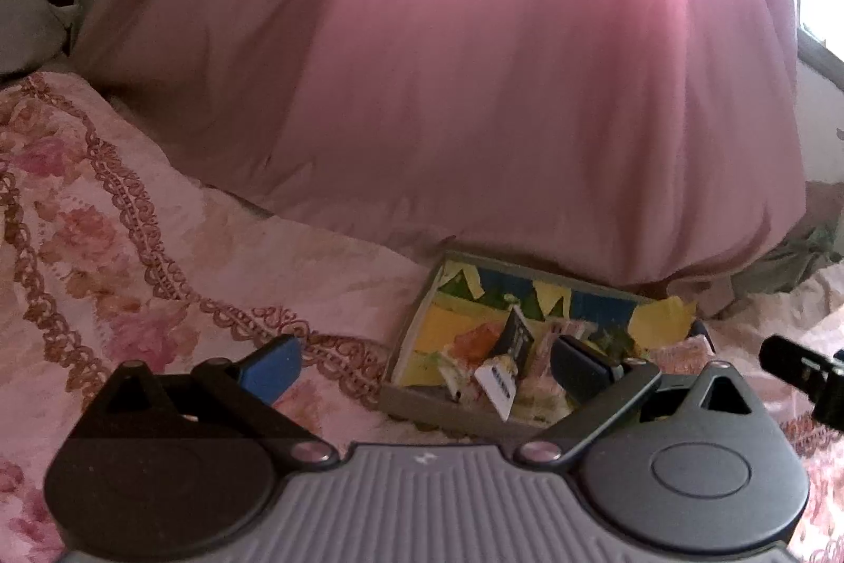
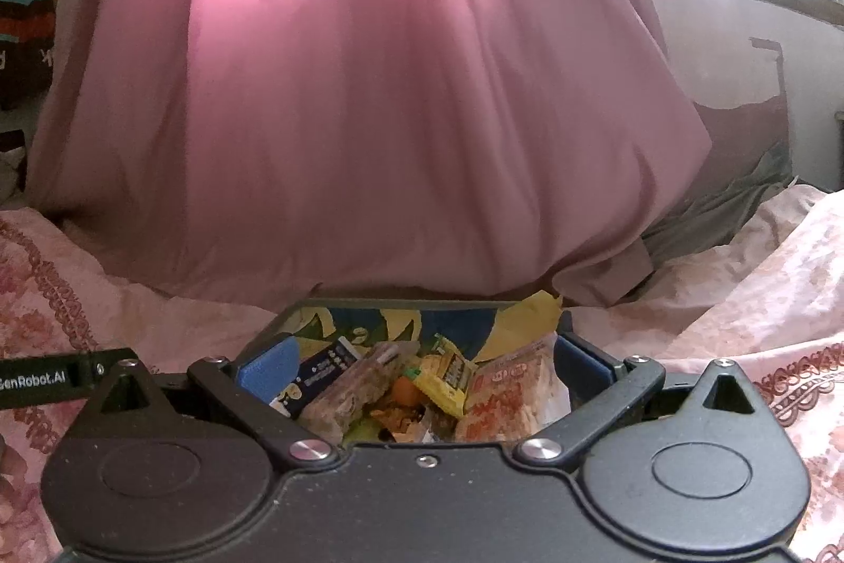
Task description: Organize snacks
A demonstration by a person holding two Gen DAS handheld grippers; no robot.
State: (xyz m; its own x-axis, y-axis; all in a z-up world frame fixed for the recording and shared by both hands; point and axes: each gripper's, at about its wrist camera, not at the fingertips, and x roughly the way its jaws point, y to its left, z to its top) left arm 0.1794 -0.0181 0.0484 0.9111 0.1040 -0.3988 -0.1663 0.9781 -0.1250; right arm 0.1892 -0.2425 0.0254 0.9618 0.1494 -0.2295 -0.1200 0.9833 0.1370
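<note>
Snacks point(image 2: 422, 394) piled in a shallow box point(image 1: 416, 407) on the floral bed cover point(image 1: 132, 246).

Seen close only from the right wrist, between the spread right claw point(image 2: 427, 365); from the left wrist, box lying ahead-right of the left claw point(image 1: 427, 365), likewise spread and empty, pink curtain point(image 1: 475, 88) behind.

The left tool point(image 1: 422, 370) has its two fingers spread wide, gripping nothing. The right tool point(image 2: 424, 370) is likewise spread wide (its dark body shows at the left view's right edge).
</note>
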